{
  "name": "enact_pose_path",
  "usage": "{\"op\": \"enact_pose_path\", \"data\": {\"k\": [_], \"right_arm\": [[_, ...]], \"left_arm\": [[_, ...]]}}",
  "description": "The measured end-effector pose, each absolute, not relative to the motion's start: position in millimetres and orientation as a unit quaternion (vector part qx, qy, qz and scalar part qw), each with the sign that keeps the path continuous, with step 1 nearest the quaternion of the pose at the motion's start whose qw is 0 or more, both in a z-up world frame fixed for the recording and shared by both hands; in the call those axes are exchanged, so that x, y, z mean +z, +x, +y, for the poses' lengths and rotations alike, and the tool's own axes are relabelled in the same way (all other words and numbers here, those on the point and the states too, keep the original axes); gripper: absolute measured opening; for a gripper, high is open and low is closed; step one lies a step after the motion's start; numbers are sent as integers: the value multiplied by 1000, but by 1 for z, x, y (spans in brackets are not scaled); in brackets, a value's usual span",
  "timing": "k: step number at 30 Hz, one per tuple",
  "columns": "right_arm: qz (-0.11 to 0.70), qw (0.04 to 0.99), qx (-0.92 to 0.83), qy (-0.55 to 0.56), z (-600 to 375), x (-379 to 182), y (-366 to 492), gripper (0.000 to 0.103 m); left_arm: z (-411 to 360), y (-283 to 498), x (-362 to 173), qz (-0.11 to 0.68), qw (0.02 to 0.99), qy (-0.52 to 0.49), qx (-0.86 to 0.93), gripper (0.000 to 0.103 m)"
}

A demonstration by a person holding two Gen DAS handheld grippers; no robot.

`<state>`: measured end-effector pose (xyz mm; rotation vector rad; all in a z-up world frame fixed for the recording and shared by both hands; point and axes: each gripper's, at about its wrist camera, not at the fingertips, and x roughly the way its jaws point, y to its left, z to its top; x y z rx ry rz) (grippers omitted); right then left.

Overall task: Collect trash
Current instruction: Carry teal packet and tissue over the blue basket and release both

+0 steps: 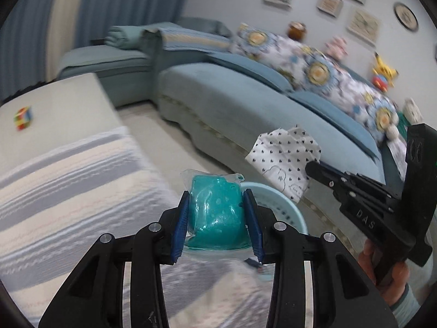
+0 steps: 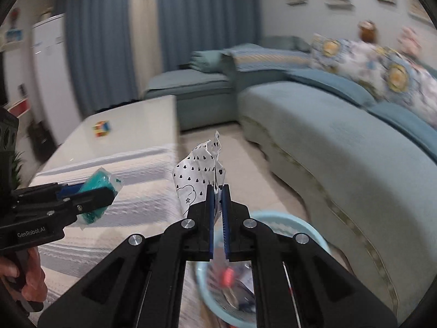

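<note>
My left gripper [image 1: 217, 213] is shut on a teal object in a clear plastic wrapper [image 1: 215, 213], held in the air above the table edge; it also shows in the right wrist view [image 2: 95, 188]. My right gripper [image 2: 217, 213] is shut on a white paper wrapper with black hearts [image 2: 198, 175], held above a light blue basket [image 2: 308, 229]. The wrapper also shows in the left wrist view [image 1: 284, 161]. The basket [image 1: 289, 210] stands on the floor between table and sofa and holds some trash [image 2: 232, 281].
A low white table [image 2: 131, 120] carries a striped cloth [image 2: 120, 191] and a colourful puzzle cube [image 2: 102, 128]. A long blue sofa [image 2: 327, 142] with patterned cushions runs along the right. Curtains and a white cabinet stand behind.
</note>
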<state>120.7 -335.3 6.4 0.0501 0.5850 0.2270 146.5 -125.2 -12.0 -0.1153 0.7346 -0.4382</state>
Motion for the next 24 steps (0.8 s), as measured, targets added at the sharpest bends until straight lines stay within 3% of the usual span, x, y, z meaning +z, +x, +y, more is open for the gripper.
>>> {"op": "enact_pose_path", "data": {"k": [11,13,16,18,22,24], "right_arm": [[389,915,23,103,-426,-71,113,5],[403,908,18,113,-425,-80,118,8],[415,902,16,118,-426,-88,117,22],[415,902,14,120,-426,-88,114,45],[401,908,11,122,-427,-78,101,47],[395,910,10,123,-426,-68,95,47]], "left_arm": [[-218,169,-70,426,865,-11,-266,38],[-220,170,-76,432,863,-5,-261,53],[-215,166,-77,430,864,-8,-262,63],[-211,164,-73,427,865,-11,-262,67],[-198,153,-54,413,873,-23,-259,68],[-189,143,-42,400,879,-29,-256,74]]}}
